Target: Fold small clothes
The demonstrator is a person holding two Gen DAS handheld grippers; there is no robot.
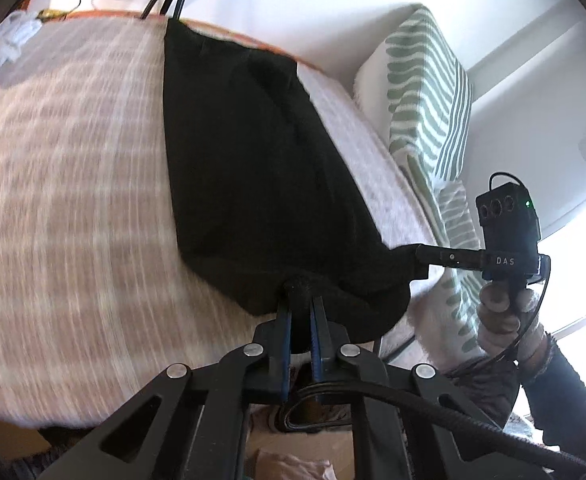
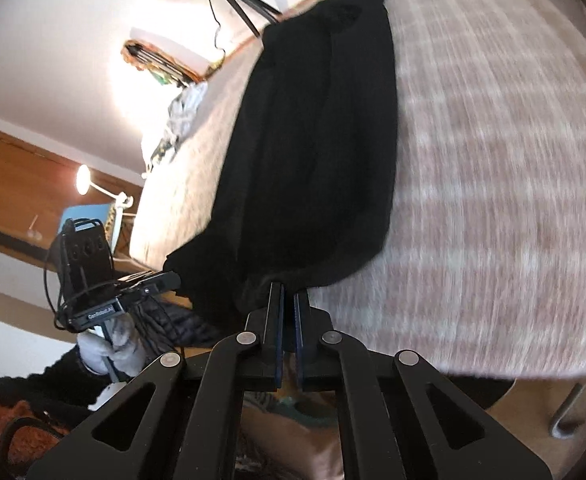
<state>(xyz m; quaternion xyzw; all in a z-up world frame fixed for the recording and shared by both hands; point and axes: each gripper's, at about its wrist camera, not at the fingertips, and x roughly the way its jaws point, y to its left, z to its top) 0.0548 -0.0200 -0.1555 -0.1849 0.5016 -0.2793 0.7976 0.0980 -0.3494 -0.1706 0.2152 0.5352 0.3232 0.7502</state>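
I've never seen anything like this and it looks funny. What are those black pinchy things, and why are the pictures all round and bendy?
Each is a hand-held pinching tool; a person holds one in each hand. A small camera sits on each, so both pictures look along its two fingers, and the wide lens bends everything. One picture comes from the left tool, the other from the right tool. You can see the person's gloved hand gripping the other tool's handle. A black knitted garment lies on a pink and white striped blanket. Both tools are pinched shut on its near edge, one at each corner.
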